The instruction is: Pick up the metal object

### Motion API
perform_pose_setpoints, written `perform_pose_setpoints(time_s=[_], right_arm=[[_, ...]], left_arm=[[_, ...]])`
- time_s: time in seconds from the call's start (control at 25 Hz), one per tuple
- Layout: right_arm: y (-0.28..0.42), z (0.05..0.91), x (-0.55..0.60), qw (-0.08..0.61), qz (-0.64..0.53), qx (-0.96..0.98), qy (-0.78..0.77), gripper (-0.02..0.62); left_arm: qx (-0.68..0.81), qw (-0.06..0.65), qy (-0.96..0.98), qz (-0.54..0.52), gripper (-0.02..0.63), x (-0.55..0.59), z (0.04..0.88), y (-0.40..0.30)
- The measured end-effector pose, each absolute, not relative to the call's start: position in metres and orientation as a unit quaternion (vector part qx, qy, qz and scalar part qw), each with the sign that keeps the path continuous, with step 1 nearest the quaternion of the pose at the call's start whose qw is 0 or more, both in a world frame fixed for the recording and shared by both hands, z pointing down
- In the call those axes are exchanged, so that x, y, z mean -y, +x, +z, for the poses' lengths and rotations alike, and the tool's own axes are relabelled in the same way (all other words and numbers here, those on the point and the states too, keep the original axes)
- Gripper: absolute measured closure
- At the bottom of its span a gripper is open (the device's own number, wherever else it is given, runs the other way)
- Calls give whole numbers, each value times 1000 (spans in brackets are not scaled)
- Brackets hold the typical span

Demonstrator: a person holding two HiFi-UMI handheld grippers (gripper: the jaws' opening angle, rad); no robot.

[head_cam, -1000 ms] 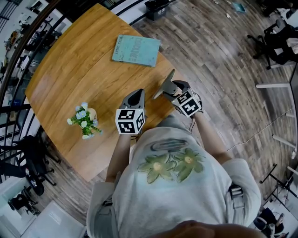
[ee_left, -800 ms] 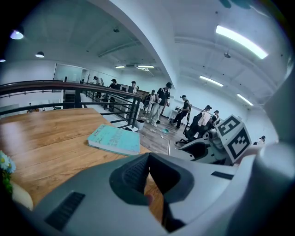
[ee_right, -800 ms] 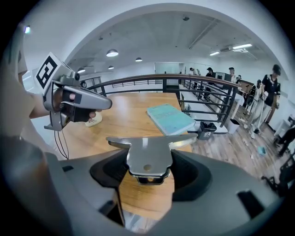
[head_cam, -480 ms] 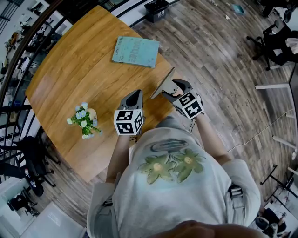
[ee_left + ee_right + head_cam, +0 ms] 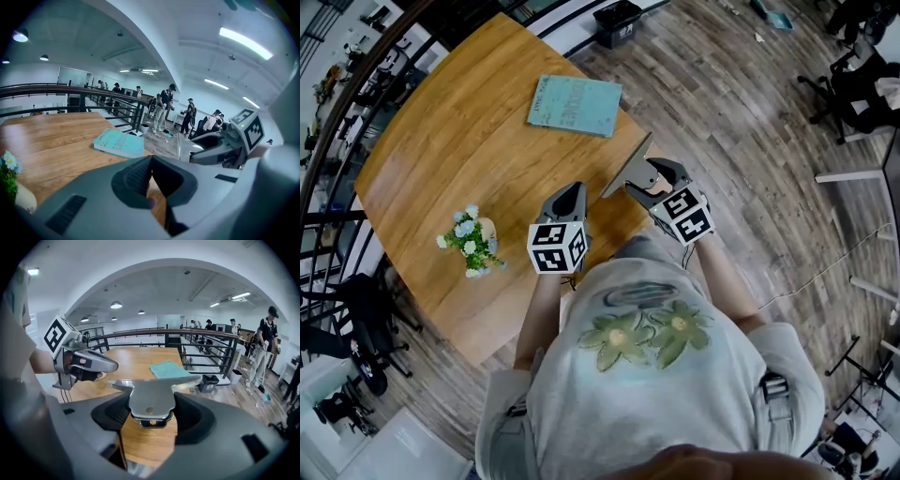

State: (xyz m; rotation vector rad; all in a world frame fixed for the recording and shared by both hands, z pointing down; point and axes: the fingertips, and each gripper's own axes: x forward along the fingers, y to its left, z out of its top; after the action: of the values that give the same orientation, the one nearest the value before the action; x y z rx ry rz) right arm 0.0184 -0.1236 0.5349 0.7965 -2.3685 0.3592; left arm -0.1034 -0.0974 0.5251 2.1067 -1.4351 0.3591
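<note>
Right gripper view: the right gripper [image 5: 151,414] is clamped on the narrow tab of the metal object [image 5: 154,386]. The object's wide flat edge runs crosswise to the jaws, left to right. In the head view it appears lifted over the right edge of the wooden table [image 5: 441,159]. The left gripper [image 5: 151,158], pads pressed together on nothing, hangs just beside it, to its left.
</note>
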Motion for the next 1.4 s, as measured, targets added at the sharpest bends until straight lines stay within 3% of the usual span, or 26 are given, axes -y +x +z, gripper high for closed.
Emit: perform_pose_setpoints(time_s=[1.4], right_arm=[[23, 455, 106, 223, 81, 919, 315, 308]], left_arm=[[533, 268, 792, 128, 591, 82, 517, -88]])
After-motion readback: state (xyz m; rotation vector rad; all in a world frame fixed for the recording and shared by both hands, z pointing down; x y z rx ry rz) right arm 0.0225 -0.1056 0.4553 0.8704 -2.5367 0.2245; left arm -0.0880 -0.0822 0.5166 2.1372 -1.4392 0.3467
